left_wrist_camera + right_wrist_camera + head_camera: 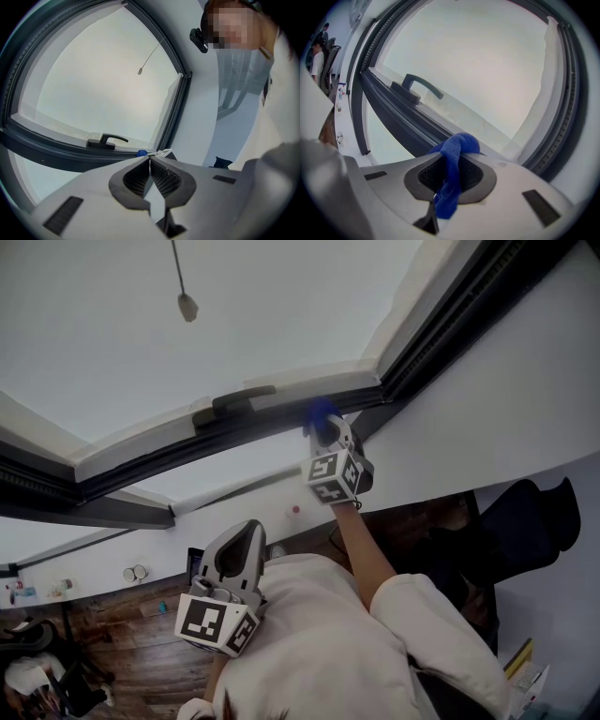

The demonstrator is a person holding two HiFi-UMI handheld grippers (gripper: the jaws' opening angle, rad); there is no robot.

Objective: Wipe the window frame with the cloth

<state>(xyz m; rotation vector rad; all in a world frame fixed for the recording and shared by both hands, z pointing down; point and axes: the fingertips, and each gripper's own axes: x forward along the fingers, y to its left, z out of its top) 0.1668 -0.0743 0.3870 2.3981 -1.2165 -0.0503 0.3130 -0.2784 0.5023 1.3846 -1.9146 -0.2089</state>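
Observation:
My right gripper is raised to the dark window frame and is shut on a blue cloth, whose bunched end sticks out past the fingertips against the frame. A tail of the cloth hangs back between the jaws. The cloth meets the frame just right of the black window handle. My left gripper is held low near the person's chest, shut with nothing in it. From the left gripper view the handle and a speck of the blue cloth show.
The frame's right corner runs up steeply beside a white wall. A blind cord with a weight hangs in front of the glass. A white ledge carries small items, and a dark office chair stands at right.

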